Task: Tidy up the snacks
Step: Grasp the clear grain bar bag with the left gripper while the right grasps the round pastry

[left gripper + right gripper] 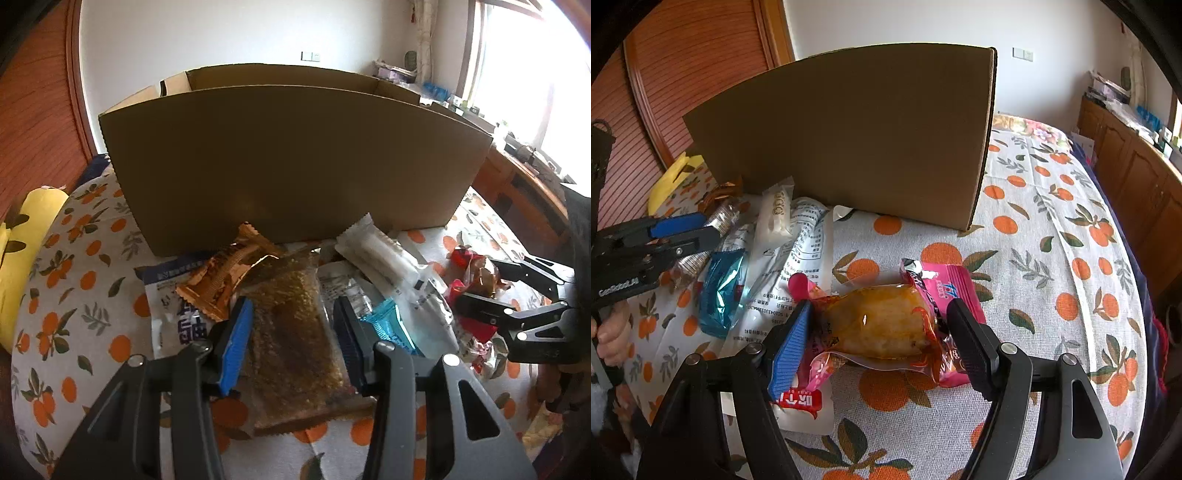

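Note:
Snack packets lie on an orange-print cloth in front of a tall cardboard box (295, 158), which also shows in the right wrist view (849, 136). My left gripper (291, 332) is open, its jaws either side of a clear packet of brown grain bar (295, 332). My right gripper (879, 343) is open, its jaws either side of an orange clear-wrapped snack (882, 325) lying on a pink packet (945, 288). Near the grain bar lie an orange-gold wrapper (225, 273), a white packet (376, 254) and a blue packet (391, 325).
A large white printed bag (801, 254) lies under the pile. A yellow pillow (22, 258) is at the left. A wooden cabinet (1137, 177) runs along the right. The cloth's right edge (1123, 295) drops off.

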The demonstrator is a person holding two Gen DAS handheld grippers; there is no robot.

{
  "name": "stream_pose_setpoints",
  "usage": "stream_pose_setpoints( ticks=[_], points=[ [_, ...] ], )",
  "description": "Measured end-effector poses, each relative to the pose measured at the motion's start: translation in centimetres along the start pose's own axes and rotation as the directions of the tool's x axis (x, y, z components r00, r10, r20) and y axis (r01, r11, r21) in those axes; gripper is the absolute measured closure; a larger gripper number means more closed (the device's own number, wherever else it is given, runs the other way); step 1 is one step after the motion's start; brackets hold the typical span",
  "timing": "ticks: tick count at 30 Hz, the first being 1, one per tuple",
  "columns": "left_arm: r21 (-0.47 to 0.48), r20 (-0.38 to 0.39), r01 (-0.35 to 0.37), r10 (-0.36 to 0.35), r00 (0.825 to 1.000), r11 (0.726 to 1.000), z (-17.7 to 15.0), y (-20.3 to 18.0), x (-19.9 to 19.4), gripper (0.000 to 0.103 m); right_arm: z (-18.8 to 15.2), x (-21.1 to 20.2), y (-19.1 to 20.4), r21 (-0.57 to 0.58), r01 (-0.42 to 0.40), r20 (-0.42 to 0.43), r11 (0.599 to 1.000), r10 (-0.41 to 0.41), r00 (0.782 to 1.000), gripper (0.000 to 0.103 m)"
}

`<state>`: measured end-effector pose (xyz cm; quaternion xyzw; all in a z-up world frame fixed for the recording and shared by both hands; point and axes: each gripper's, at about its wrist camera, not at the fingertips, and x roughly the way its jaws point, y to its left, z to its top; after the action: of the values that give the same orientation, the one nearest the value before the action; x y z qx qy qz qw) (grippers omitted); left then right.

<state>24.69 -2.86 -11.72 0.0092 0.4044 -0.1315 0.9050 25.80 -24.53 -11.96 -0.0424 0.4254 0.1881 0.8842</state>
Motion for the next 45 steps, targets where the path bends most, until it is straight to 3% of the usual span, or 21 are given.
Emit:
stream_pose_setpoints(
  ticks=[4, 11, 20, 22, 24, 26, 45],
  points=[
    [-0.014, -0.025, 0.003, -0.003, 1.0, 1.0, -0.1, 0.5, 0.1, 0.052, -0.1, 0.0, 0.1, -0.002, 0.002, 0.002, 1.0, -0.002, 1.0, 0.028],
    [-0.105, -0.061, 0.07, -0.076, 0.995, 0.992, -0.9, 2.1, 0.7, 0.047, -0.1, 0.0, 0.2, -0.006, 0.005, 0.004, 1.0, -0.005, 1.0, 0.028],
    [-0.112, -0.055, 0.075, -0.082, 0.995, 0.991, -0.9, 2.0, 0.7, 0.046, -0.1, 0.0, 0.3, -0.006, 0.006, 0.004, 1.0, -0.006, 1.0, 0.028],
    [-0.109, -0.06, 0.073, -0.08, 0.995, 0.991, -0.9, 1.8, 0.6, 0.047, -0.1, 0.0, 0.2, -0.005, 0.005, 0.003, 1.0, -0.005, 1.0, 0.028],
    [-0.11, -0.063, 0.073, -0.08, 0.995, 0.991, -1.0, 1.7, 0.5, 0.056, -0.1, 0.0, 0.2, -0.007, 0.006, 0.003, 1.0, -0.006, 1.0, 0.027],
    [-0.101, -0.067, 0.068, -0.075, 0.995, 0.993, -1.2, 1.5, 0.2, 0.059, -0.1, 0.0, 0.2, -0.007, 0.006, 0.003, 1.0, -0.006, 1.0, 0.027],
    [-0.081, 0.039, 0.041, -0.038, 0.999, 0.996, -2.5, 0.6, -7.0, 0.06, -0.3, 0.2, 0.5, -0.009, 0.011, 0.005, 1.0, -0.011, 1.0, 0.028]
  ],
)
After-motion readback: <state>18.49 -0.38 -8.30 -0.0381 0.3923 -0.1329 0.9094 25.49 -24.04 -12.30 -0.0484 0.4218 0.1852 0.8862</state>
